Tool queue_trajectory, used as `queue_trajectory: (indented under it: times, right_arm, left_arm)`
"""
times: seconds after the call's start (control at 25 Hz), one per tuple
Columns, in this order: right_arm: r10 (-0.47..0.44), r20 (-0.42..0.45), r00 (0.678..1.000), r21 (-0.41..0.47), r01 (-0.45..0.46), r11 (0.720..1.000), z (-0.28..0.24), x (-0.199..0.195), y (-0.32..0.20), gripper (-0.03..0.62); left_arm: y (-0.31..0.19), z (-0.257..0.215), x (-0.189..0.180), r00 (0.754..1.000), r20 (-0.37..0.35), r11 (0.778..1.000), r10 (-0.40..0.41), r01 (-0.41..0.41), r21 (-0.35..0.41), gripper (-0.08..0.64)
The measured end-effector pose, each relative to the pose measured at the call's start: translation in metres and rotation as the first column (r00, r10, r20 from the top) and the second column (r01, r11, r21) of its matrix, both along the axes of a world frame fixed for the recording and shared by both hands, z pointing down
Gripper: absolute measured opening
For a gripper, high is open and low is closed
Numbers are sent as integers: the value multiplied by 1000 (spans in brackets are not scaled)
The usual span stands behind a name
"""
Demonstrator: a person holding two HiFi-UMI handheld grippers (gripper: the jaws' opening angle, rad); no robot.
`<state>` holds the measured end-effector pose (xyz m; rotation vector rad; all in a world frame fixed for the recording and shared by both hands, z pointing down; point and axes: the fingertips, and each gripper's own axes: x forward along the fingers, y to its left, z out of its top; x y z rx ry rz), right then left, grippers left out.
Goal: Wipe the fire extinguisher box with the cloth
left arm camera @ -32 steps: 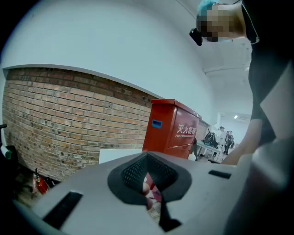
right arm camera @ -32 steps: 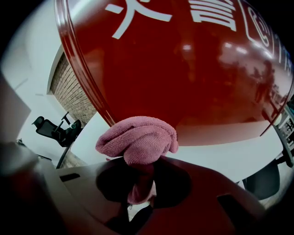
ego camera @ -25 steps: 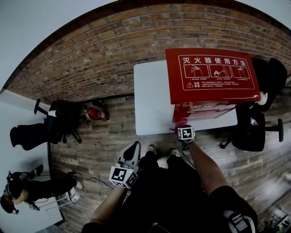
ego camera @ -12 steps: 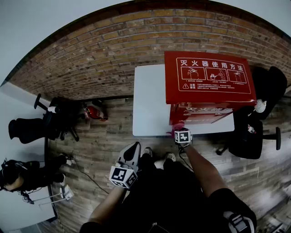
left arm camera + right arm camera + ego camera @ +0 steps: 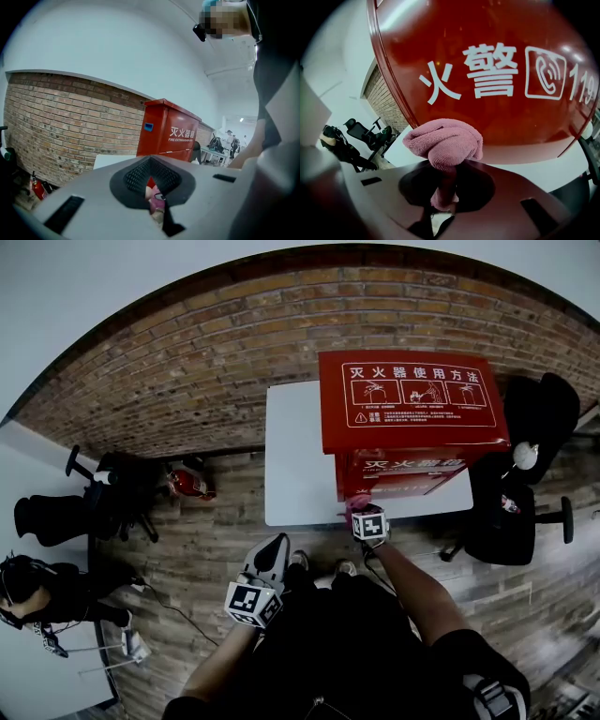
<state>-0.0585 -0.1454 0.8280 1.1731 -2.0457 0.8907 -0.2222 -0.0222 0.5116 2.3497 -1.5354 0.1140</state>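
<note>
**Pink cloth held at the foot of the red box**

Pink terry cloth (image 5: 443, 143) is pinched between the jaws of the right gripper (image 5: 445, 180), its bunched head standing out past the jaw tips. The bunch lies against the lower front of the fire extinguisher box (image 5: 487, 70), below the white printed characters; actual contact appears likely, though the right gripper view does not settle it.

In the head view, the box (image 5: 412, 404) stands upright on a white table (image 5: 295, 465) set against a brick wall (image 5: 187, 362). Its instruction panel faces the camera. The right gripper (image 5: 368, 517) reaches the near bottom corner of the box, at the table edge, with a trace of cloth (image 5: 357, 508) showing there.

The left gripper (image 5: 272, 554) hangs low over the wooden floor (image 5: 216, 549), well apart from the table. Its jaws are pressed together with nothing between them (image 5: 152, 197), and they point toward the box (image 5: 168, 136). A black office chair (image 5: 511, 521) stands beside the table.
</note>
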Motion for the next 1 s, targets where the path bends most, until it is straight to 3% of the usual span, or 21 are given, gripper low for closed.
queue_trajectory:
  times: [1.0]
  right_arm:
    - [-33, 48, 998, 118, 27, 993, -74, -14, -4, 84]
  left_arm:
    - [-7, -4, 12, 1000, -2, 1000, 20, -20, 24, 23]
